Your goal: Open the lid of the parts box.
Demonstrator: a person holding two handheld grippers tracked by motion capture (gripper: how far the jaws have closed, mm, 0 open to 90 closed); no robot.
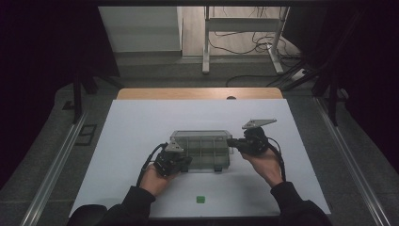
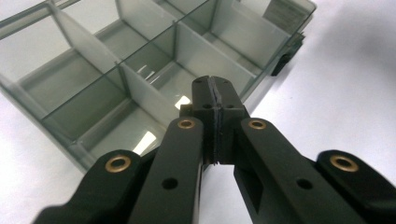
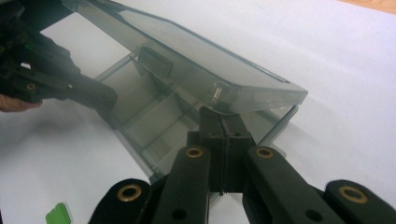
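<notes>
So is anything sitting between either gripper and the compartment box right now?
Nothing visible. The left gripper, shut, sits right at the near edge of the compartment box, and the right gripper, shut, is tucked under the raised lid at the box's end. The green piece lies apart, nearer the person.

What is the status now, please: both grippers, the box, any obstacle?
Left gripper shut, at near-left edge of organiser box. Right gripper shut, tips under raised lid. Green block nearby, clear of work.
</notes>
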